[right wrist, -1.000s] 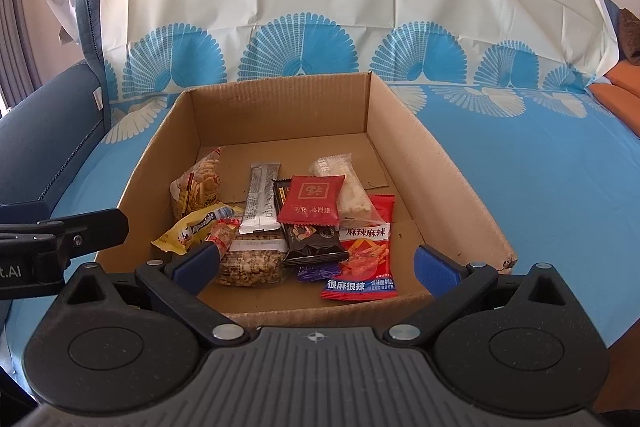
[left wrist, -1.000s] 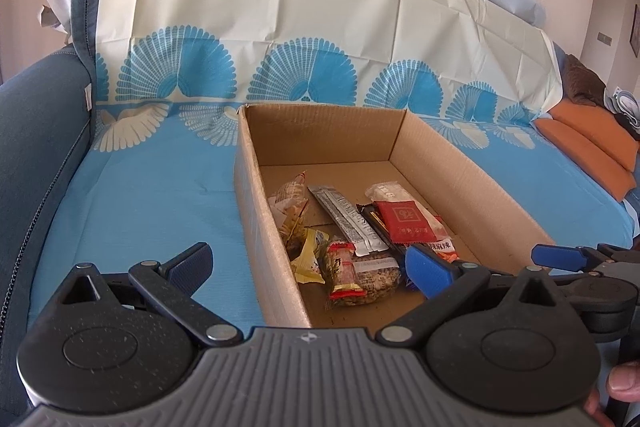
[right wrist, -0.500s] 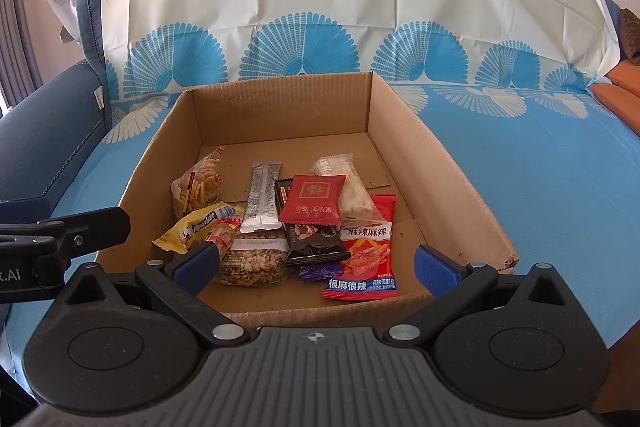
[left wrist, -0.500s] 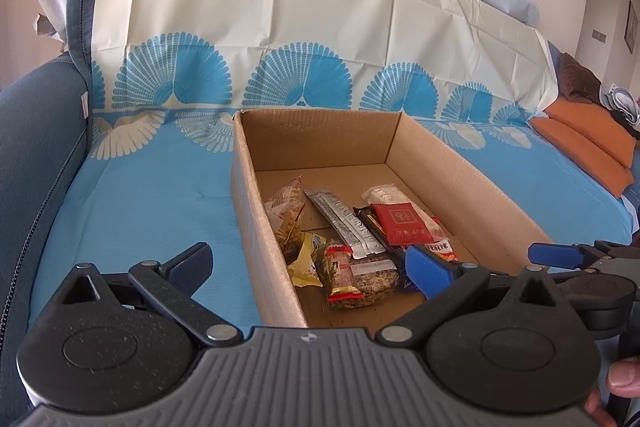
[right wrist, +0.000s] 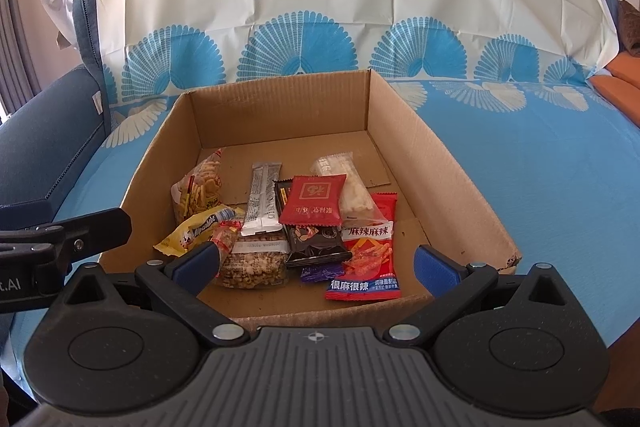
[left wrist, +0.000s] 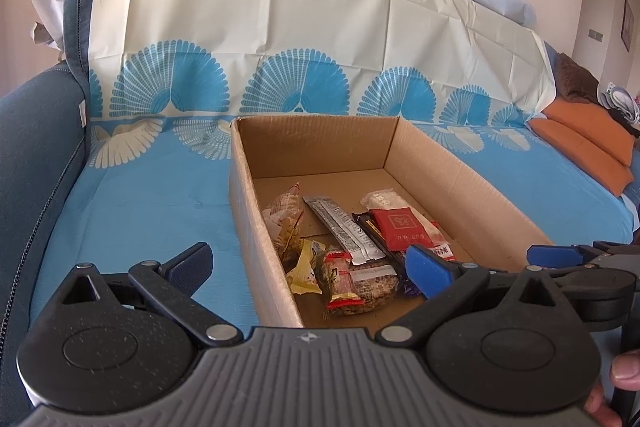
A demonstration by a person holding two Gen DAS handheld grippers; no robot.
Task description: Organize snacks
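Note:
An open cardboard box (right wrist: pixel 448 167) (left wrist: pixel 472 183) rests on a blue cloth-covered sofa seat. Inside lie several snack packets: a small red packet (right wrist: pixel 314 201) (left wrist: pixel 400 227), a silver bar (right wrist: pixel 262 203) (left wrist: pixel 344 227), a black packet (right wrist: pixel 316 243), a long red spicy-strip packet (right wrist: pixel 370 251), a white rice-cracker pack (right wrist: pixel 348 187), a clear bag of nuts (right wrist: pixel 254 259) (left wrist: pixel 360 283), a yellow wrapper (right wrist: pixel 196 233) (left wrist: pixel 306 263). My right gripper (right wrist: pixel 316 265) hangs open at the box's near edge. My left gripper (left wrist: pixel 308 263) is open too, straddling the box's left wall.
The sofa's dark blue armrest (left wrist: pixel 28 163) rises on the left, and the cloth-draped backrest (right wrist: pixel 320 7) stands behind the box. Orange cushions (left wrist: pixel 584 143) lie at the far right. Blue cloth seat (left wrist: pixel 140 203) stretches to the left of the box.
The left wrist view has tipped slightly, so the box sits a little lower and farther in it. The right gripper and the snacks have barely moved.

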